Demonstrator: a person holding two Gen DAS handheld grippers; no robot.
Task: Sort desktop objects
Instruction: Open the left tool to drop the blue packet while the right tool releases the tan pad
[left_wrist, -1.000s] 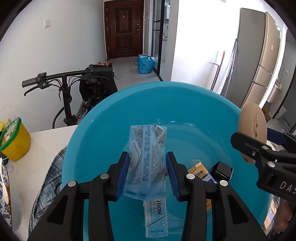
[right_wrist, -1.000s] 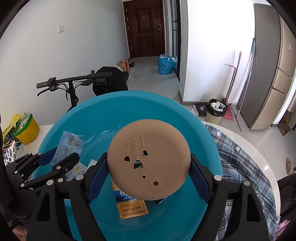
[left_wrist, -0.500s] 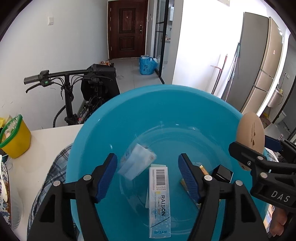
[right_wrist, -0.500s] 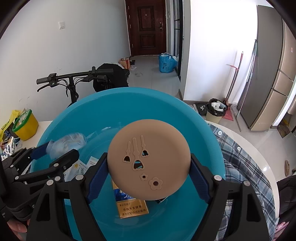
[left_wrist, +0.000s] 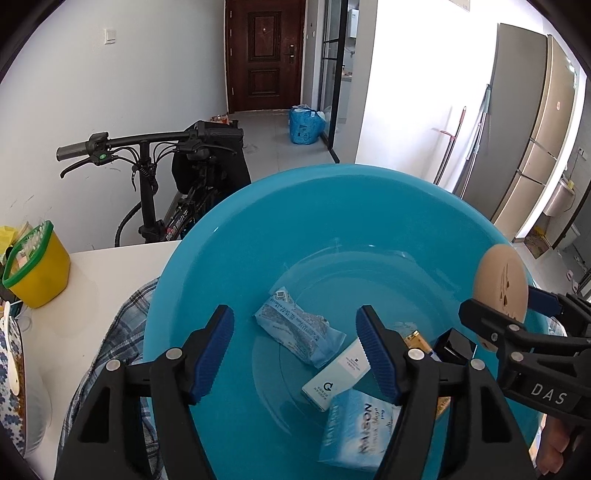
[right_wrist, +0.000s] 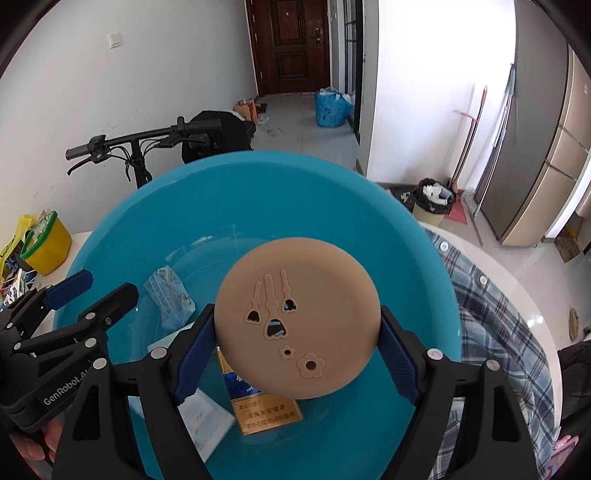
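Since a second ago my left gripper (left_wrist: 295, 349) has let go of the pale blue packet (left_wrist: 300, 331), which now lies loose on the floor of the blue basin (left_wrist: 229, 236); the jaws stand wide apart with nothing between them. Nearest to me in the left wrist view, a light blue RAISON box (left_wrist: 360, 428) sits at the basin's bottom edge, with a white carton (left_wrist: 338, 380) lying just beyond it and touching the packet's lower corner. A small black box (left_wrist: 454, 345) and a gold-edged pack (left_wrist: 417, 339) sit to the right of those.

My right gripper (right_wrist: 297, 350) is clamped on a tan round disc (right_wrist: 297, 317), one blue pad on each side of its rim, holding it above the basin interior. The disc has small flower and keyhole cut-outs. Under it I see a gold and blue cigarette pack (right_wrist: 267, 411) on the basin floor.

Around the basin lies a plaid shirt (right_wrist: 498, 332) spread on the white table (left_wrist: 96, 273). Farther left stands a yellow tub (left_wrist: 37, 269). Beyond the table are a bicycle (left_wrist: 155, 177), a blue bag (left_wrist: 304, 125) on the floor and a dark wooden door (left_wrist: 264, 55).
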